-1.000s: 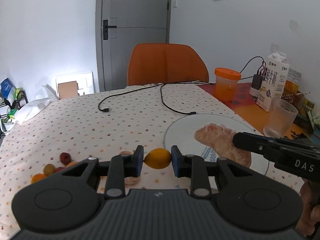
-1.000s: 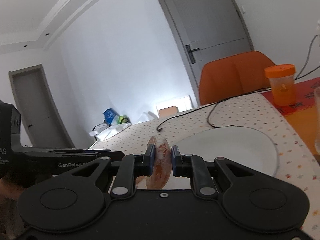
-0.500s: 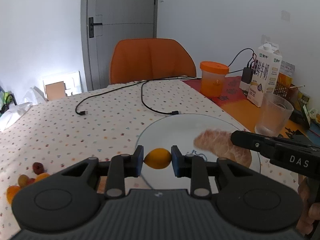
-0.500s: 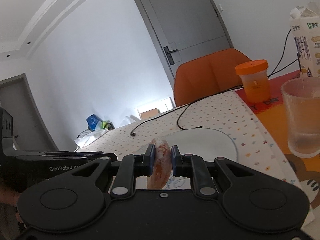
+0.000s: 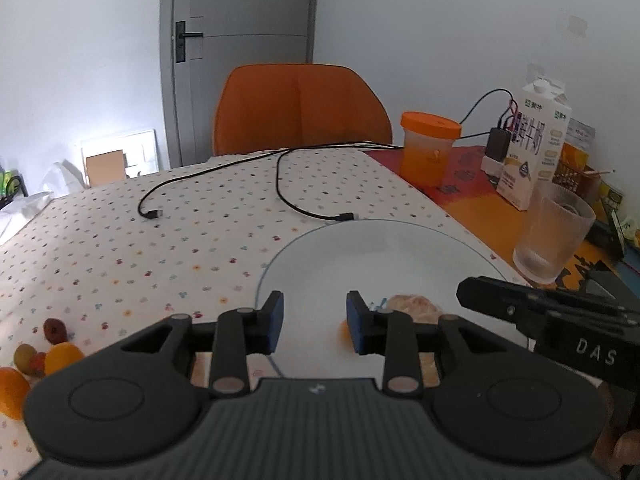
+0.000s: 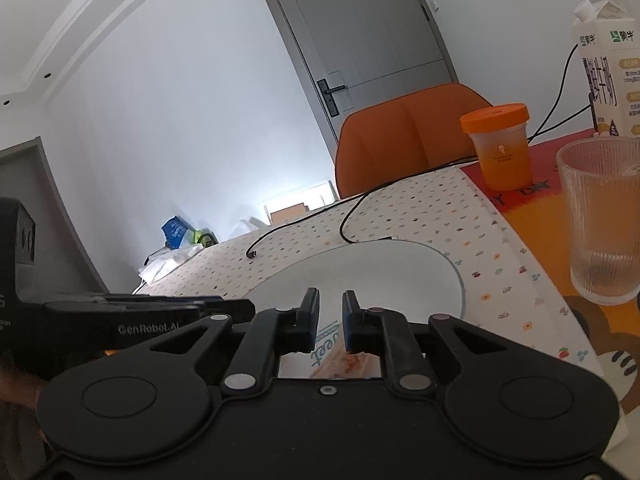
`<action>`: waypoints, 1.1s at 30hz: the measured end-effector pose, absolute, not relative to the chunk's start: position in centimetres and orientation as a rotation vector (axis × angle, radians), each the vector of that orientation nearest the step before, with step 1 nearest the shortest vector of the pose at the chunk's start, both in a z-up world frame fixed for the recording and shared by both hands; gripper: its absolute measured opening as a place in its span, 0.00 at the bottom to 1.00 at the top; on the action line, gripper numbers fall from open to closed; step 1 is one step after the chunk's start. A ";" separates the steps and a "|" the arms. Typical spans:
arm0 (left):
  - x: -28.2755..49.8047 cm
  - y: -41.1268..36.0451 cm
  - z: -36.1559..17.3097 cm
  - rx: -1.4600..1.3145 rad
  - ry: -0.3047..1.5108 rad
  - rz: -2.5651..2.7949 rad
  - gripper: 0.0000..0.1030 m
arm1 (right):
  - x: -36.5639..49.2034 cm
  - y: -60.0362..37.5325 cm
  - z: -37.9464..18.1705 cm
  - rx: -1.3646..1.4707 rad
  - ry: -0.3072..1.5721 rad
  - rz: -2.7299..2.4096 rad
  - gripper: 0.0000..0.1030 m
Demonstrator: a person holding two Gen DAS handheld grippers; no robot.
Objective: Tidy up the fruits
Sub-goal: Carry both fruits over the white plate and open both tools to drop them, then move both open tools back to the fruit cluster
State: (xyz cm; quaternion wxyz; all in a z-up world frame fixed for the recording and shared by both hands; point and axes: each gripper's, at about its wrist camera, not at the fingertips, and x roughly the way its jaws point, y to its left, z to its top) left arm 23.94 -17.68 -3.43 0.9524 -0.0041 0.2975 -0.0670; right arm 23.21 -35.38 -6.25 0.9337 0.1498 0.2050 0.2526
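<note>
Left tool (image 5: 314, 322), seen from the left wrist camera: fingers spread wide, nothing between the blue pads, poised over the near rim of the white plate (image 5: 380, 248). Small orange fruit (image 5: 343, 330) lies on the plate, just inside the right pad and mostly hidden by it. Peeled pinkish segment (image 5: 412, 304) rests on the plate just beyond that finger. Right tool (image 5: 536, 316) reaches in from the right, near the segment. More small fruits (image 5: 44, 354) sit in a loose cluster on the dotted surface (image 5: 160, 248) at far left, well apart from the plate. Ribbed glass (image 5: 554, 236), orange-lidded jar (image 5: 430, 148) and milk carton (image 5: 532, 144) stand to the right.

Right wrist camera: right tool (image 6: 330, 320) parted a modest way, gripping nothing; the segment (image 6: 344, 362) lies on the plate (image 6: 380, 272) beneath the gap, partly hidden by the tool's body. Left tool (image 6: 160, 314) lies alongside at left.
</note>
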 end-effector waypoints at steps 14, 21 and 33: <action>20.5 -13.2 -2.5 -0.048 0.589 -0.051 0.52 | 21.7 -33.2 -5.4 0.291 0.420 0.499 0.56; 18.4 -10.4 -2.1 -0.103 0.570 -0.025 0.76 | 20.6 -31.4 -5.3 0.294 0.427 0.492 0.68; 15.6 -6.3 -2.2 -0.150 0.545 0.052 0.92 | 18.6 -28.7 -4.0 0.253 0.380 0.509 1.00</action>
